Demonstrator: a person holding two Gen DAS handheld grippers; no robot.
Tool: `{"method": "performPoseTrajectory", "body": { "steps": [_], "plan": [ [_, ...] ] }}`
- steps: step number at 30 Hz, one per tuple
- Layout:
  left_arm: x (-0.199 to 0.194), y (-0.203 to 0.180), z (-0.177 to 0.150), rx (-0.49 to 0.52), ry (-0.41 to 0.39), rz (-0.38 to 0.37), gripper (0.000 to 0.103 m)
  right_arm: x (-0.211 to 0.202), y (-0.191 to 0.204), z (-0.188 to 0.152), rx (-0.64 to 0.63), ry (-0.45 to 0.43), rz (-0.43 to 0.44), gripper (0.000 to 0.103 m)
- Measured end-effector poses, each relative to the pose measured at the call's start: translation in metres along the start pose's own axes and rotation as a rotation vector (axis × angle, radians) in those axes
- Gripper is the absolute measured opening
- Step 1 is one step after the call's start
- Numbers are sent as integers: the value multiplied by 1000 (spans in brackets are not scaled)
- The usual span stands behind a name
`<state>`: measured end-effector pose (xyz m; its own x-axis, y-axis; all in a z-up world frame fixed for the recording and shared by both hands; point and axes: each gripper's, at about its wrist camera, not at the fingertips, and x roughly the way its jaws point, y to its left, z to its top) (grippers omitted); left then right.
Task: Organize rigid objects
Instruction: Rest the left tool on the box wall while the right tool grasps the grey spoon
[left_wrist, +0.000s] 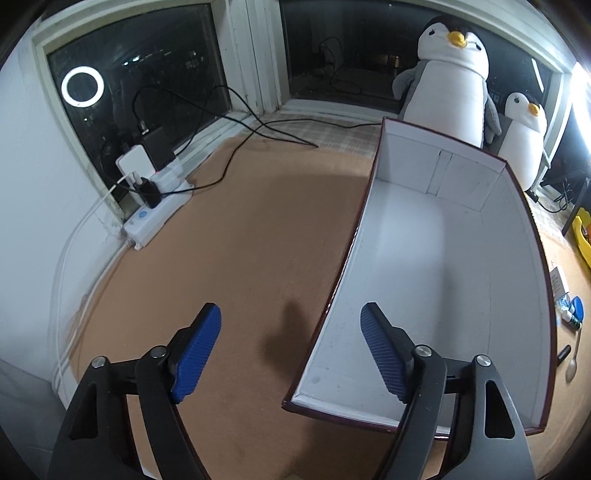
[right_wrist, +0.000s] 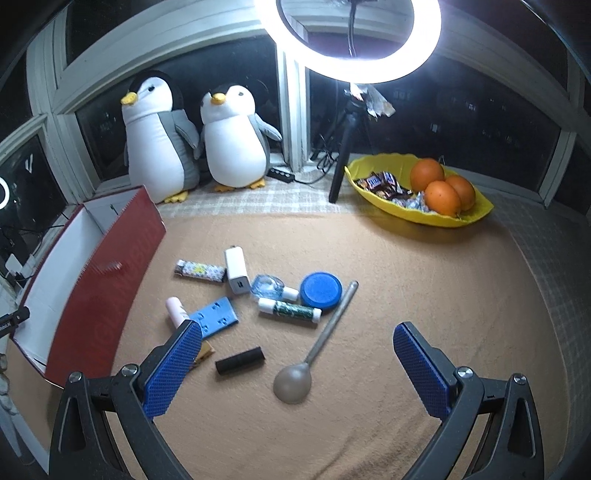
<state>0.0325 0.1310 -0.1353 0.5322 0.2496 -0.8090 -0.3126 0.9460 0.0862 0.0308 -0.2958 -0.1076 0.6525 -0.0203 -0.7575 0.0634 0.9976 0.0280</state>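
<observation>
A red box with a white inside (left_wrist: 424, 280) stands empty on the tan mat; it also shows at the left of the right wrist view (right_wrist: 107, 291). My left gripper (left_wrist: 291, 332) is open and empty over the box's near left wall. My right gripper (right_wrist: 297, 354) is open and empty above a metal spoon (right_wrist: 314, 350) and a black cylinder (right_wrist: 240, 360). Beyond lie a blue round lid (right_wrist: 320, 290), a green tube (right_wrist: 290, 311), a small clear bottle (right_wrist: 269, 287), a white charger (right_wrist: 236, 270), a lighter (right_wrist: 199, 270), a blue card (right_wrist: 216, 316) and a pink tube (right_wrist: 175, 310).
Two plush penguins (right_wrist: 192, 147) stand at the window behind the box. A yellow bowl (right_wrist: 417, 212) holds oranges and candy at the back right. A ring light on a tripod (right_wrist: 341, 162) stands beside it. A white power strip (left_wrist: 155, 210) with cables lies at the left wall.
</observation>
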Motion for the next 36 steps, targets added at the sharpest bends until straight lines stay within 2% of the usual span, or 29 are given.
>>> {"method": "performPoseTrajectory", "body": {
  "steps": [1,3,5,11,15,21,24,28,36],
  "plan": [
    [2,0,-1,2,1,1,75,3,-3,-3,3,11,-2,103],
    [5,-1,-2,9,11,4,66,9,-7,-9,7,32,-6,102],
    [9,0,-3,9,18,3,61,16,-10,-15,6,50,-11,98],
    [16,0,-5,19,36,4,56,36,-13,-25,19,108,5,85],
    [20,-2,-6,23,45,3,49,51,-16,-24,53,145,31,71],
    [26,-2,-6,20,58,-7,37,87,-29,-21,137,253,54,48],
    [27,-3,-6,20,60,-7,36,104,-35,-22,153,297,43,41],
    [28,-3,-7,24,61,-10,36,116,-39,-22,163,321,34,38],
    [30,-4,-7,27,64,-14,36,123,-24,-15,63,349,-25,30]
  ]
}}
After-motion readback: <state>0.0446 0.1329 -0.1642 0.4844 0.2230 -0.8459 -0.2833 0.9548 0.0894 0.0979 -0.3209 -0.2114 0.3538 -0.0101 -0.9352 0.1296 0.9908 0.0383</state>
